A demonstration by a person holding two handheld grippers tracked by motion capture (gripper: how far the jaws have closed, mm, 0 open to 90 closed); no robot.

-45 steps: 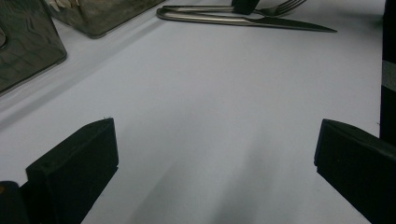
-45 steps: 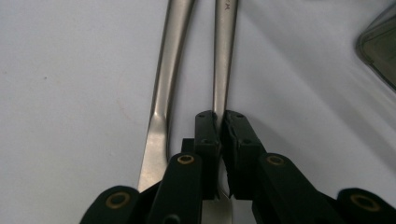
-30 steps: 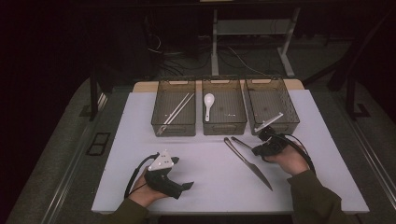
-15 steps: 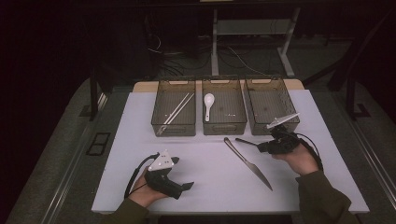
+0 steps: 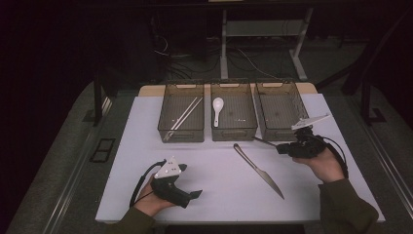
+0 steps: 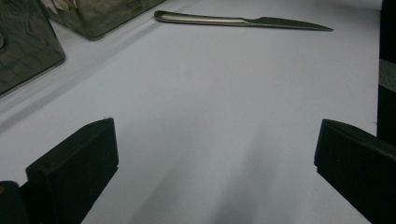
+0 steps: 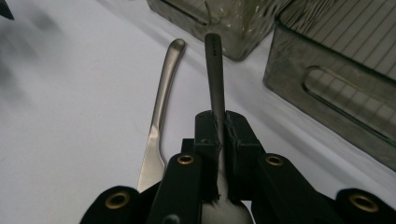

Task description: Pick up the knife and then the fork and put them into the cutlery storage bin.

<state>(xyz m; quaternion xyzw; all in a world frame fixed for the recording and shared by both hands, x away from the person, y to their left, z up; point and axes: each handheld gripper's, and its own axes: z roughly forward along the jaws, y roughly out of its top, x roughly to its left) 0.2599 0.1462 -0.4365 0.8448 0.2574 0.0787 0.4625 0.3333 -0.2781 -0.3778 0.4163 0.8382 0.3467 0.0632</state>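
The right claw (image 7: 219, 140) is clamped on a metal utensil handle (image 7: 214, 74) beside the right-hand of three bins (image 5: 280, 109), which it should clear level before release, while the left claw (image 6: 210, 158) rests wide open and empty on the worktop (image 5: 214, 180) near one knife (image 5: 258, 170).

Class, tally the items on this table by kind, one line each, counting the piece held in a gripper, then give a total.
Bins: 3
Chopsticks: 2
White spoon: 1
Knife: 1
Metal utensil clamped in the right gripper: 1
Total: 8
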